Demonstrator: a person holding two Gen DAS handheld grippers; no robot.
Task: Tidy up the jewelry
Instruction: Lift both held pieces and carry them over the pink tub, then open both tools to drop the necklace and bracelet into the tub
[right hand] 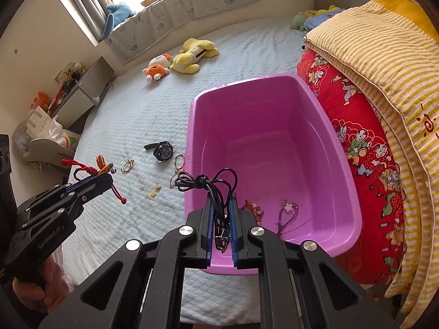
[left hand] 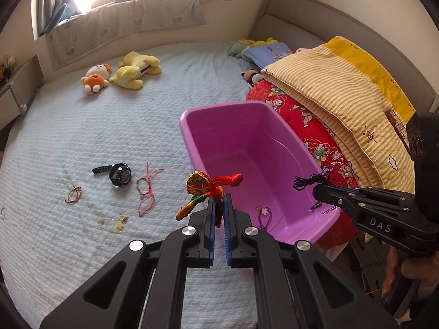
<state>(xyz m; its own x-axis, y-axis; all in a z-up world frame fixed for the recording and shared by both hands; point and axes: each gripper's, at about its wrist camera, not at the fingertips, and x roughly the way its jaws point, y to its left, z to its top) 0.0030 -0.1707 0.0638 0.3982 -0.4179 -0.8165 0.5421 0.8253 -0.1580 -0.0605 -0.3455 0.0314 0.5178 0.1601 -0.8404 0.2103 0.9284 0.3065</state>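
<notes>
Charm (left hand: 211,185) between left fingers (left hand: 210,219)

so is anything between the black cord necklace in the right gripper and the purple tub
Nothing visible. The right gripper holds the black cord necklace just above the near rim of the open purple plastic tub, with only small trinkets on the tub floor.

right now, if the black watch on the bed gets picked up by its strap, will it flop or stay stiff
The black watch would probably hang case-down: its round case looks bulky beside the thin strap. The strap lies flat on the bedspread, so it likely bends. Rolling seems unlikely.
</notes>
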